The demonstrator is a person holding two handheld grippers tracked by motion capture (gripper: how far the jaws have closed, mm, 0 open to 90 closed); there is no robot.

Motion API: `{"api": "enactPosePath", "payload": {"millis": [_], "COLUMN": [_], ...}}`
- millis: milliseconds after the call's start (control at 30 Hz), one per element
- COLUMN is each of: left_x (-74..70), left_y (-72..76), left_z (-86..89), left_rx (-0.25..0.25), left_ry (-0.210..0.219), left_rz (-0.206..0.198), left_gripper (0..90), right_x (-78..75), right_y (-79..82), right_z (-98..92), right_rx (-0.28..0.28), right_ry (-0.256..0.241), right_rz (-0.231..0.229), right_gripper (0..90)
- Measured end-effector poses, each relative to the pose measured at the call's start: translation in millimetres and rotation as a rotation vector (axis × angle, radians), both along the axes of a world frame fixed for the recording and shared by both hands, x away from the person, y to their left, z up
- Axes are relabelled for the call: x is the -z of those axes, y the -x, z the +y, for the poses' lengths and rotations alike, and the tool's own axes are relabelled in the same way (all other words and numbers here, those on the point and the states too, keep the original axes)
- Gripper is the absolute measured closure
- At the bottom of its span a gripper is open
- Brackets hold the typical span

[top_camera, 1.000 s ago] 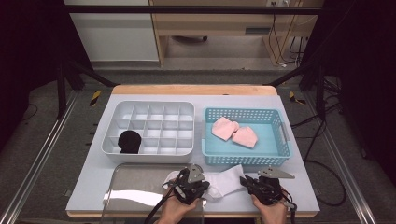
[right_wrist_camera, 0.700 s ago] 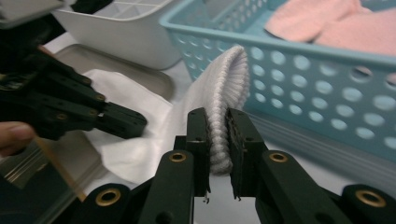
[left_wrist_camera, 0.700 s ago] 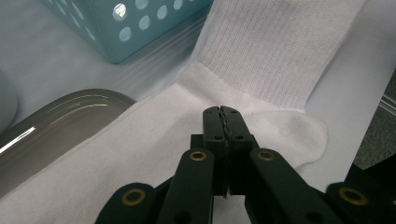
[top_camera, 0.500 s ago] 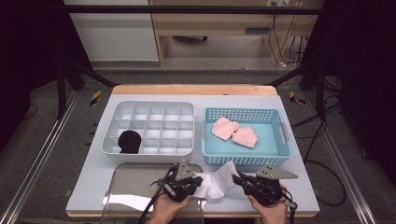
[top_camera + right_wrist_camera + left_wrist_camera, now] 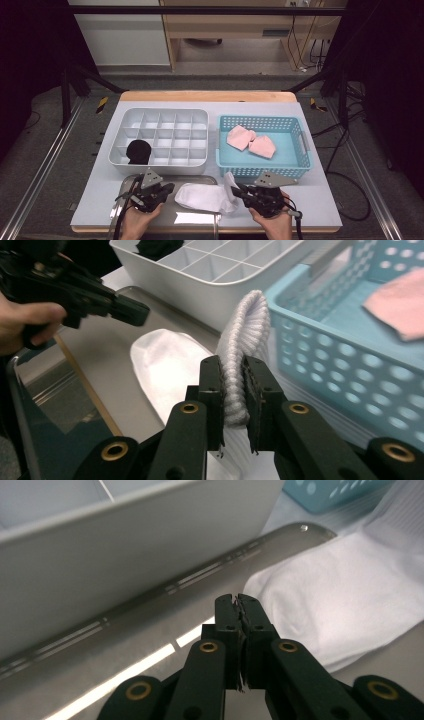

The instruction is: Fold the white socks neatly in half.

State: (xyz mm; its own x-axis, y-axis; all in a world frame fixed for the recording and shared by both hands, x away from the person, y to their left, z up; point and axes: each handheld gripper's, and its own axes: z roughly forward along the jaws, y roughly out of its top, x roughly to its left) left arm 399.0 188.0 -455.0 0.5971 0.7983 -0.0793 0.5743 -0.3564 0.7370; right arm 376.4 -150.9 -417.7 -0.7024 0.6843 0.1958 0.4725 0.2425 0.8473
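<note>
Both fingers of my right gripper (image 5: 232,371) squeeze the ribbed cuff of the white sock (image 5: 165,365), and the cuff sticks up between them. Over on my left gripper (image 5: 238,611), the two fingers are pressed flat together with nothing in them, just beside the toe end of the sock. From up high, the white sock (image 5: 205,196) lies between my left gripper (image 5: 161,192) and my right gripper (image 5: 241,190). Most of it rests on the shiny metal tray (image 5: 195,218) at the near edge of the table. Its cuff end lifts up next to the blue basket (image 5: 300,131). Two pink cloths (image 5: 250,142) lie in that basket. Behind the tray sits the white divided box (image 5: 165,132), with a black rolled sock (image 5: 138,150) in one near-left square.
</note>
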Motion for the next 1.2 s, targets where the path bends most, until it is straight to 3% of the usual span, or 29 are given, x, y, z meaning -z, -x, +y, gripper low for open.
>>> {"api": "enactPosePath", "payload": {"millis": [200,400,467,733,967,1100,1133,1200], "left_x": [6.0,8.1,9.5,12.2,9.9,7.8,5.8,3.0], "left_y": [0.6,1.2,1.4,2.6,2.0,2.1,2.2,2.1], "left_z": [-10.8,-11.0,-10.3,-9.0,-2.0,3.5,7.2,10.5], "left_rx": [0.031,0.027,0.022,0.02,-0.01,-0.024,-0.035,-0.044], "left_ry": [-0.02,-0.019,-0.019,-0.022,-0.006,0.006,0.018,0.031], "left_rz": [0.012,0.019,0.022,0.027,0.016,0.013,0.01,0.002], "left_gripper": [88.9,89.1,89.2,89.2,89.0,88.9,88.9,88.9], "right_x": [0.4,7.6,13.7,30.4,42.3,41.3,36.7,32.6], "right_y": [-3.4,-7.0,-11.9,-18.8,-20.0,-19.4,-17.8,-17.2], "right_z": [28.7,55.9,75.0,108.1,124.1,123.9,116.9,108.0], "right_rx": [-0.04,-0.066,-0.066,-0.074,-0.089,-0.112,-0.118,-0.117], "right_ry": [0.016,0.04,0.066,0.111,0.133,0.111,0.083,0.054], "right_rz": [0.018,0.045,0.059,0.075,0.088,0.071,0.044,0.033], "right_gripper": [79.6,79.4,79.4,78.4,74.6,66.6,64.6,68.5]}}
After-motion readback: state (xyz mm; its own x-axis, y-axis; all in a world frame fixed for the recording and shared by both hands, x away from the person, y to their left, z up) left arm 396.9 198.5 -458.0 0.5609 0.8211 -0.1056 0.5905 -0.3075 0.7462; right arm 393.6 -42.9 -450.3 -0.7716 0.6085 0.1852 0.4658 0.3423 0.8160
